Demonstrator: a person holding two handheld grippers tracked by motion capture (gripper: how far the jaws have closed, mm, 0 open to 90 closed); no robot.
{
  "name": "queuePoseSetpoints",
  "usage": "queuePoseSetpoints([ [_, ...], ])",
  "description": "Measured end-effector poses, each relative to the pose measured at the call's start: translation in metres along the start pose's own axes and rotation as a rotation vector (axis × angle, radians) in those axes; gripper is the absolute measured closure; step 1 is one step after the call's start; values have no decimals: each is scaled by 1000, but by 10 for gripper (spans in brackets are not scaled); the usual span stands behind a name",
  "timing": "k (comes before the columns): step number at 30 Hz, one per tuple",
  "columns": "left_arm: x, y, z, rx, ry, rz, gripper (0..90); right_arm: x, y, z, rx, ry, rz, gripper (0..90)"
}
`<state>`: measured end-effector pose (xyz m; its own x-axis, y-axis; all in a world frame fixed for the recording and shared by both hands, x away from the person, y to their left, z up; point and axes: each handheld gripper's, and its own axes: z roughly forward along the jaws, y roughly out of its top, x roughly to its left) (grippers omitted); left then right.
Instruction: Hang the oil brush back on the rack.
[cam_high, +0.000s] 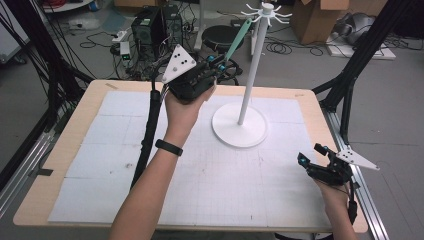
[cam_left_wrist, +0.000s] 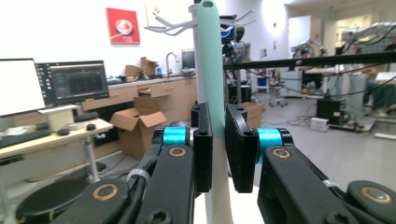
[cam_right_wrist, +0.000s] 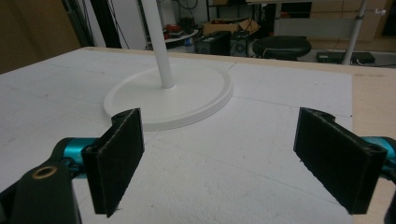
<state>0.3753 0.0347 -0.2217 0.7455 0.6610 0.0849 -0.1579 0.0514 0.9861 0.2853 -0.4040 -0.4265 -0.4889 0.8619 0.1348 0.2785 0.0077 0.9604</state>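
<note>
Utensil: mint-green handle (cam_high: 237, 40), long and slim, clamped in the left gripper (cam_high: 212, 64), held up beside the rack top.
Left jaws: pressed on the handle's lower part; in the left gripper view the handle (cam_left_wrist: 211, 70) runs straight up out of the pads.
Rack: white pole stand (cam_high: 252, 60) with hook arms (cam_high: 267, 12) at the crown, round base (cam_high: 239, 126) on the table (cam_high: 60, 150).
Key relation: the handle's long axis tilts up and right, its tip just beside the hooks; the left hand is far nearer.
Right gripper (cam_high: 315, 160): low at the table's right edge, jaws wide apart, nothing between them, facing the base (cam_right_wrist: 187, 100).
Judgement: hanging comes next, and tip must meet hook.
</note>
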Motion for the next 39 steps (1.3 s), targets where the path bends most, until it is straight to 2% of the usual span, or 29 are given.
queuePoseSetpoints([
  [11, -2, -1, 7, 2, 5, 12, 818, -1, 0, -1, -4, 0, -5, 154],
  [13, -2, -2, 8, 1, 6, 8, 818, 0, 0, -2, 4, -3, 10, 154],
  [20, -1, -5, 15, 5, 12, 16, 818, -1, 0, -2, -3, 0, -1, 154],
  [28, -3, -8, 26, 6, 33, 26, 818, -1, -1, -2, -6, 3, 6, 154],
  [35, -4, -12, 32, 21, 39, 29, 814, -1, -1, -3, -6, -1, 8, 154],
  [38, -5, -12, 33, 53, 52, 42, 805, -2, -1, -3, -7, 1, 5, 154],
  [39, -5, -13, 33, 61, 52, 32, 799, -2, -1, -3, -8, 1, 6, 154],
])
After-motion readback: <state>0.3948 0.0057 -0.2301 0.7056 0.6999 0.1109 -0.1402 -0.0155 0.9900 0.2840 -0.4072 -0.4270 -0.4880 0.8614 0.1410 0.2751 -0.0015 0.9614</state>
